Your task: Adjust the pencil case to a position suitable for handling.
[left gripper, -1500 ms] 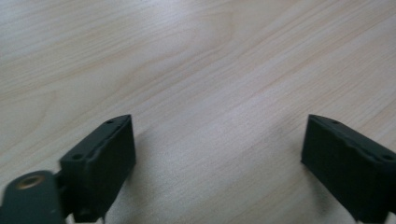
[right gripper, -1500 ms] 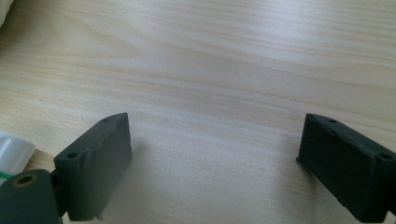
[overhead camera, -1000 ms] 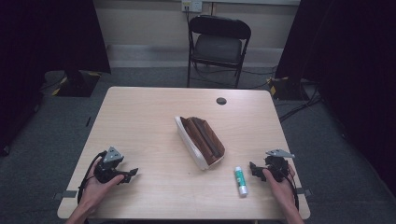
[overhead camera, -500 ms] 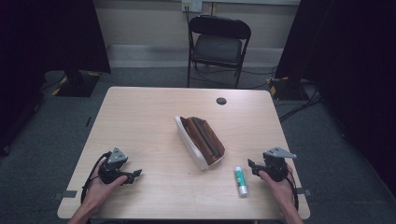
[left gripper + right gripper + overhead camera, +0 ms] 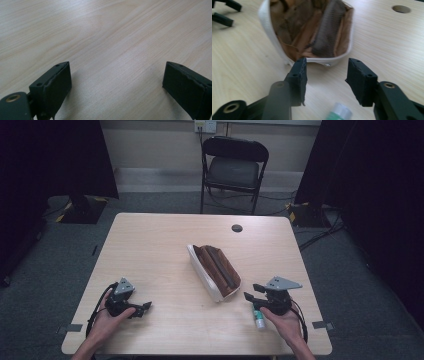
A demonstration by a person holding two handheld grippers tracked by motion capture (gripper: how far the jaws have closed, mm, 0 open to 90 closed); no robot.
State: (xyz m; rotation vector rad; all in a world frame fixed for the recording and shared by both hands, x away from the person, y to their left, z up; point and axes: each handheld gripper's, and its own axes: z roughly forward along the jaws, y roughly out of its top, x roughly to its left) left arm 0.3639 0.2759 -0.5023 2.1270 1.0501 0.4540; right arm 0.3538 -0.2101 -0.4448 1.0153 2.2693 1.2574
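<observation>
The small tube [image 5: 258,319] with a green label and white cap lies near the table's [image 5: 165,240] front right corner, just under the right gripper [image 5: 325,80], whose jaws have just been closing yet stand apart with nothing between them. It looks light, stiff and smooth, likely to roll; gripping across its middle seems safest. The open pouch [image 5: 216,271], soft, white-edged with a brown lining, lies mid-table; whether it holds anything I cannot tell. Near the front left corner, the left gripper [image 5: 116,82] has just been opening and is empty.
</observation>
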